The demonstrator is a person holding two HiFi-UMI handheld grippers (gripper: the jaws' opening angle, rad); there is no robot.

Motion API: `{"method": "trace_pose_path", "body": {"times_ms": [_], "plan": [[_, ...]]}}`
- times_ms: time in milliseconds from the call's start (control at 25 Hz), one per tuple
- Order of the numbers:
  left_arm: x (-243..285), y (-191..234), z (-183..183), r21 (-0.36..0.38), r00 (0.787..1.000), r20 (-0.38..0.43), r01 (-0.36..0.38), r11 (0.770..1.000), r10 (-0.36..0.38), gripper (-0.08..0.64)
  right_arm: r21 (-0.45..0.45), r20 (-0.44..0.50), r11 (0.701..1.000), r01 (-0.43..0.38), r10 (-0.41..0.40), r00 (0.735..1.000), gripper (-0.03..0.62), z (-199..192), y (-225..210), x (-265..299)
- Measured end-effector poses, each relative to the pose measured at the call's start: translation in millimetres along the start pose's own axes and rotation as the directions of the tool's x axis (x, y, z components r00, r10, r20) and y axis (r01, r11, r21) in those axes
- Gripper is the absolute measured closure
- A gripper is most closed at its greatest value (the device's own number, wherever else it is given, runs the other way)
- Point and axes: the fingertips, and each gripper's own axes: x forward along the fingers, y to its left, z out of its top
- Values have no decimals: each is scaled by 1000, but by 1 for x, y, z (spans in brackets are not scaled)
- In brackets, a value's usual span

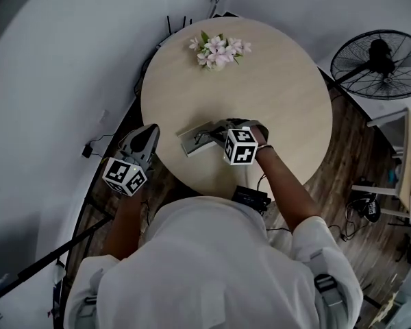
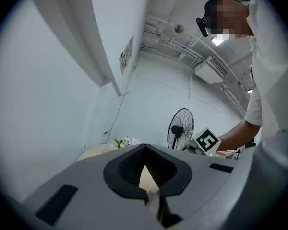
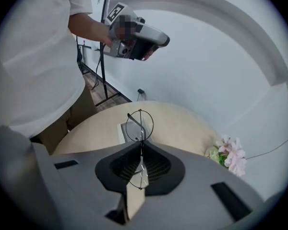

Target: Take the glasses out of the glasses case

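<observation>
Thin wire-rimmed glasses (image 3: 139,124) are pinched in my right gripper (image 3: 141,146), which is shut on them near the bridge. One round lens sticks out past the fingertips and the other lies between the pads. In the head view the right gripper (image 1: 210,131) hovers just over the open grey glasses case (image 1: 191,141) near the front of the round table (image 1: 288,94). The case (image 3: 121,131) lies flat beyond the held lens. My left gripper (image 1: 148,133) is shut on nothing, held off the table's left edge. In its own view the left gripper (image 2: 146,170) points towards the white wall.
A bunch of pink flowers (image 1: 219,51) lies at the table's far side. A floor fan (image 1: 379,63) stands to the right of the table. A small black device (image 1: 251,197) with a cable sits at the table's near edge. The white wall curves close on the left.
</observation>
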Motion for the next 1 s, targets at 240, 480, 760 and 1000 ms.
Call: {"method": "trace_pose_path", "body": {"times_ms": [240,480,760,1000], "plan": [[7,-44,10,36,1000,13,16,999,-16,548,55,95,992,116,-121,988,560,0,6,-61],[17,-90,21,80,999,38,32,996,-35,548,81,174,968,236,-247,953,560,-2,13,-129],[28,-150,21,116,997,44,54,992,-59,548,91,213,931,354,-365,906,560,-21,35,-204],[37,-212,14,137,996,50,67,988,-75,548,110,245,894,434,-448,860,561,-49,59,-265]]}}
